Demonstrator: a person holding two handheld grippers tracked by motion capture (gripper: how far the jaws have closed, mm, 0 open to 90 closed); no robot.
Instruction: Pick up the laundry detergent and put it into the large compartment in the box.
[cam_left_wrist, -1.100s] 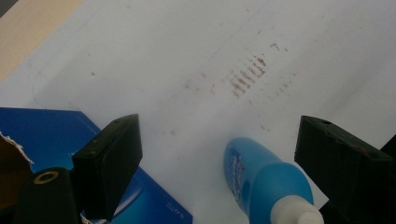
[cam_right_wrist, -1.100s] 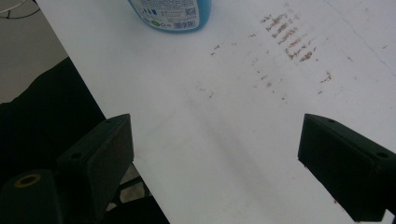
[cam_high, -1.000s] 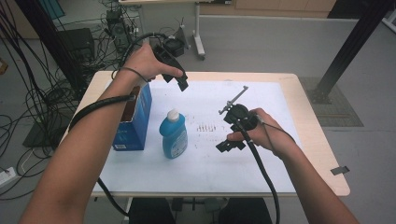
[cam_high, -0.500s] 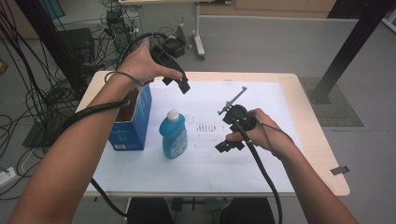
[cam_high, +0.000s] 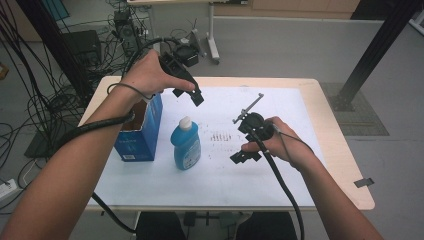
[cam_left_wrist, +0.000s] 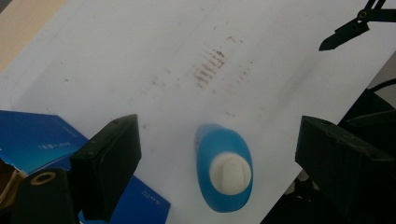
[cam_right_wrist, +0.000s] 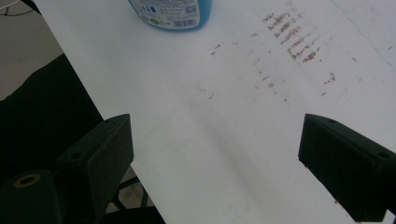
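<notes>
Your left gripper (cam_high: 189, 93) hangs in the air above the table's far left, jaws standing wide apart with nothing between them; seen along those jaws, the blue bottle (cam_left_wrist: 224, 173) stands upright directly below. That bottle sits on the white sheet (cam_high: 260, 175), just beside the blue carton (cam_high: 142, 134). Your right gripper (cam_high: 246, 140) rests low over the sheet, also wide open and empty.

Seen from above between two wide-apart black jaws, a translucent blue plastic bottle with a cream flip cap (cam_left_wrist: 224, 173) stands on a white table sheet (cam_left_wrist: 140, 60) smudged with brown marks (cam_left_wrist: 209, 70). A dark blue cardboard box (cam_left_wrist: 32, 140) sits at lower left, near the bottle. The tip of the other gripper (cam_left_wrist: 348, 31) juts in at the top right corner.
</notes>
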